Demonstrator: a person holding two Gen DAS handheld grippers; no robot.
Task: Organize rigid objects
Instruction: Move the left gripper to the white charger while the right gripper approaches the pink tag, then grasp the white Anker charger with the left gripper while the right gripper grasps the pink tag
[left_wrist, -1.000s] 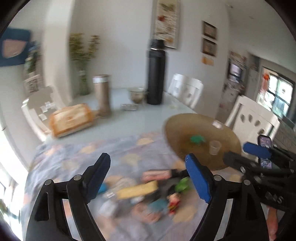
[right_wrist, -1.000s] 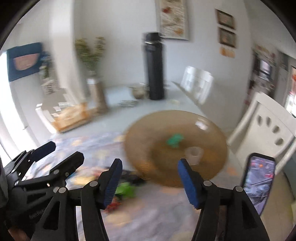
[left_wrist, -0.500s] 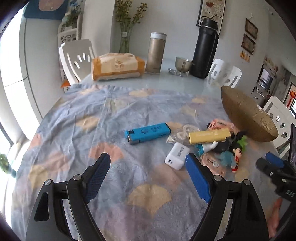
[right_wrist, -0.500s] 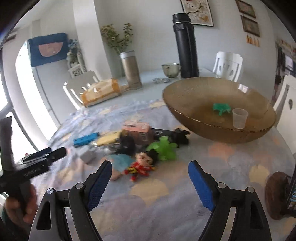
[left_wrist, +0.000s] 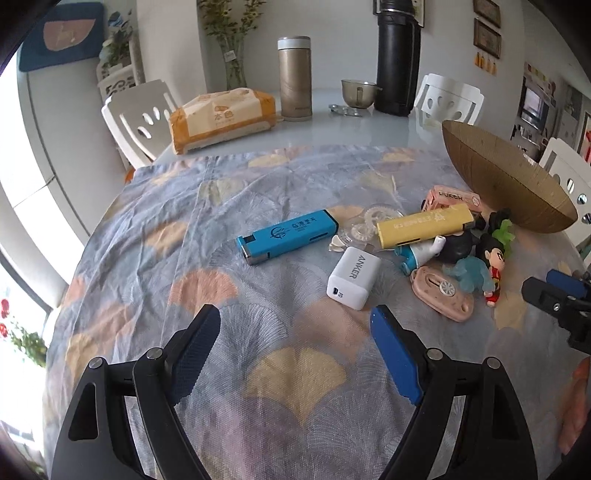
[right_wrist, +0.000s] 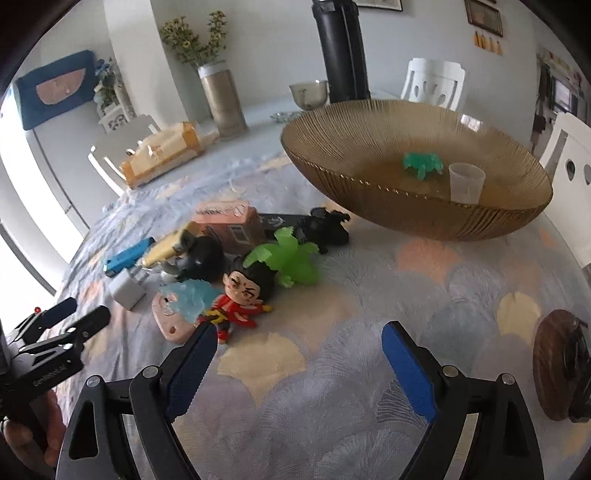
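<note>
Barely begun: green toy (right_wrist: 422, 165) and cup (right_wrist: 466, 182) lay in bowl (right_wrist: 369, 129). Clutter (left_wrist: 424, 243) at two o'clock remained. Left tool (left_wrist: 295, 350), right tool (right_wrist: 299, 363) gaped wide, held nothing.

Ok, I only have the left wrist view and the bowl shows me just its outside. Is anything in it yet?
Observer: Yes. A dark green toy lies inside the bowl.
Operator: Only that?
Observer: No, a small clear cup stands upright beside it.
Operator: What is behind the pink box?
Observer: A black toy lies between the pink box and the bowl.
Operator: And my right tongs?
Observer: The right tongs are open and hold nothing, above bare cloth in front of the figurine.
</note>
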